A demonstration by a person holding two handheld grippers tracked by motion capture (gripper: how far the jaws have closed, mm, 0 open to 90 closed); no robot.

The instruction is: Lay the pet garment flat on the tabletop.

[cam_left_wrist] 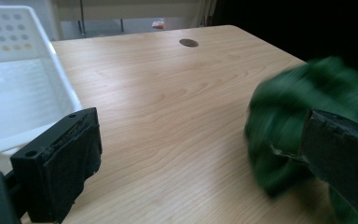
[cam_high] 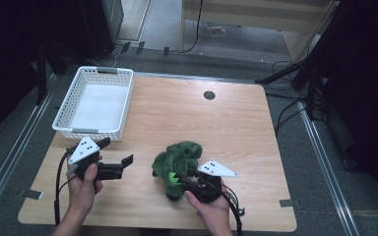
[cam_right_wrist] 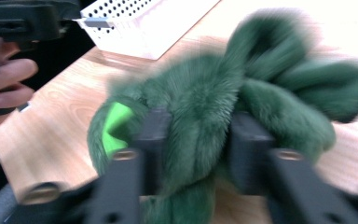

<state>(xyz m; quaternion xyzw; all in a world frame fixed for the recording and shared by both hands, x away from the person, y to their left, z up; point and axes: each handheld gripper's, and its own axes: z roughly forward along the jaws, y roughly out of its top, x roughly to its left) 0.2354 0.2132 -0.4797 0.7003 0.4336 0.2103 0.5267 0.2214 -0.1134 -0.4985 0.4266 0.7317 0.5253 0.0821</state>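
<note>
Here, the right tongs (cam_right_wrist: 193, 140) pinch a green plush toy (cam_high: 178, 164) on the wooden surface (cam_high: 236, 128).
The left tongs (cam_high: 114, 164) wait wide open, empty, beside a white basket (cam_high: 64, 105). Likely best: keep the squeeze firm and lift slowly.

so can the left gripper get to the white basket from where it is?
Probably yes. The left gripper is open and holds nothing, just in front of the white basket, with bare table between. The green plush toy sits off to the side in the right gripper.
</note>
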